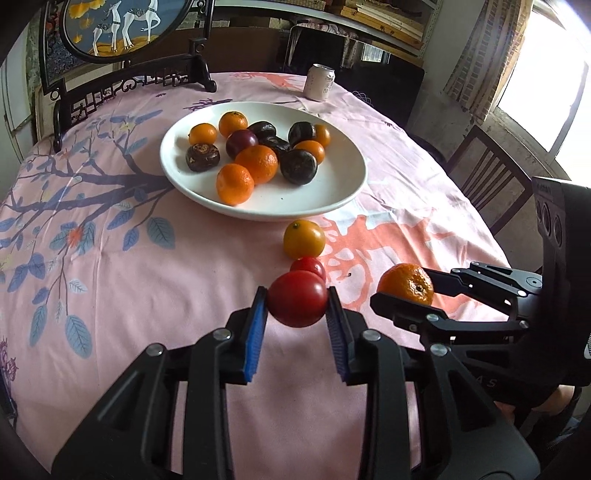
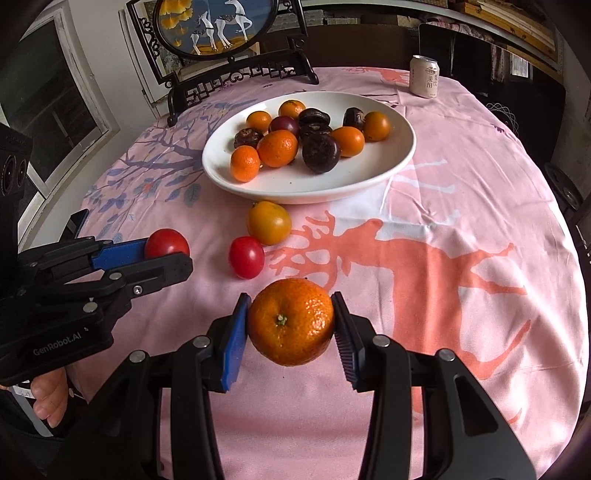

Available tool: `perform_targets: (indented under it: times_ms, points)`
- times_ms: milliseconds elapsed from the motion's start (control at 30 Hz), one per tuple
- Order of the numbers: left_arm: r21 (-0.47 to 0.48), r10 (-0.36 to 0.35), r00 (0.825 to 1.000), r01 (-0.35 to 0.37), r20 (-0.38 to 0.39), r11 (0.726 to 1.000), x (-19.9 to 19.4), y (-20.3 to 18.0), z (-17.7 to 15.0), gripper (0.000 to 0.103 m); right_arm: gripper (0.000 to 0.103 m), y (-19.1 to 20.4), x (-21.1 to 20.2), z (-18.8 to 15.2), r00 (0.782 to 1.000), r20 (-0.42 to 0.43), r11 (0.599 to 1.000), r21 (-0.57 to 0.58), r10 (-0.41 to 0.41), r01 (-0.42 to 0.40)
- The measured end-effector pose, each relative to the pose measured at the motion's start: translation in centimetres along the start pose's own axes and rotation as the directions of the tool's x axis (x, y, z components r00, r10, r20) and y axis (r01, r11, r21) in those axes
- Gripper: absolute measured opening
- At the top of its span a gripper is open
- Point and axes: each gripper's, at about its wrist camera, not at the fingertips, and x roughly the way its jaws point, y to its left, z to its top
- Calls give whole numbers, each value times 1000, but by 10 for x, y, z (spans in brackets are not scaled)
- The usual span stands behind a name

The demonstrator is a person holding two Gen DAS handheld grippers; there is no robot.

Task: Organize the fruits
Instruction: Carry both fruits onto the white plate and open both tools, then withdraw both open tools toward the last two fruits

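My left gripper (image 1: 297, 304) is shut on a red tomato (image 1: 297, 298), lifted just above the pink tablecloth; the same gripper (image 2: 168, 254) and tomato (image 2: 166, 243) show at the left of the right wrist view. My right gripper (image 2: 290, 321) is shut on a tangerine (image 2: 290, 321), which also appears at the right of the left wrist view as the tangerine (image 1: 406, 283). A second small red tomato (image 2: 246, 257) and a yellow-orange fruit (image 2: 269, 223) lie on the cloth in front of the white plate (image 2: 354, 181). The plate holds several tangerines and dark purple fruits.
A drink can (image 2: 424, 76) stands at the far right of the table. A framed deer picture on a black stand (image 2: 218, 33) sits at the far edge behind the plate. A wooden chair (image 1: 487, 173) is at the table's right side.
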Motion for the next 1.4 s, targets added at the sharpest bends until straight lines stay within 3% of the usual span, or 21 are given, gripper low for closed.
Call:
perform_targets:
  times_ms: [133,267,500,700,800,867,900,967,1067,1133,1267,1333,1400]
  points:
    - [-20,16,1000,-16,0,1000,-3,12,25,32,44,1,-5,21,999,34,1000,-25,-9,10]
    - [-19,73,997,-73,19,997,4,23,77,32,44,-9,-4,58,998,57,999,-42,-13,16]
    - [-25,119,993,-119,-11,993,68,24,179,32,44,-40,36,130,995,61,995,-55,-84,88]
    - [-27,117,992,-118,-55,993,120,22,215,32,44,-70,78,150,996,-2,996,-15,-91,90]
    - [-29,120,990,-122,-73,992,137,24,225,32,44,-75,83,154,996,10,996,-11,-88,88]
    - [-35,124,989,-127,-79,991,144,26,229,36,45,-76,83,156,997,22,997,-2,-80,80]
    - [-42,123,990,-126,-75,991,145,27,230,51,53,-77,83,156,996,27,997,4,-81,81]
    - [-55,124,991,-127,-46,990,138,28,232,67,61,-78,79,155,996,37,996,11,-85,85]
    - [-62,114,993,-116,-29,991,119,30,227,69,61,-71,64,152,995,41,996,-12,-89,89]
    - [-77,106,994,-107,-19,991,101,31,216,77,61,-63,51,146,994,39,995,-29,-98,99]
    - [-95,111,994,-111,4,989,56,32,172,90,63,-42,20,117,994,62,993,-63,-93,97]
    - [-100,131,991,-130,10,986,37,32,142,92,71,-32,10,98,992,63,992,-62,-105,109]
    - [-116,136,991,-133,18,984,20,33,108,93,90,-25,0,78,990,82,991,-50,-118,123]
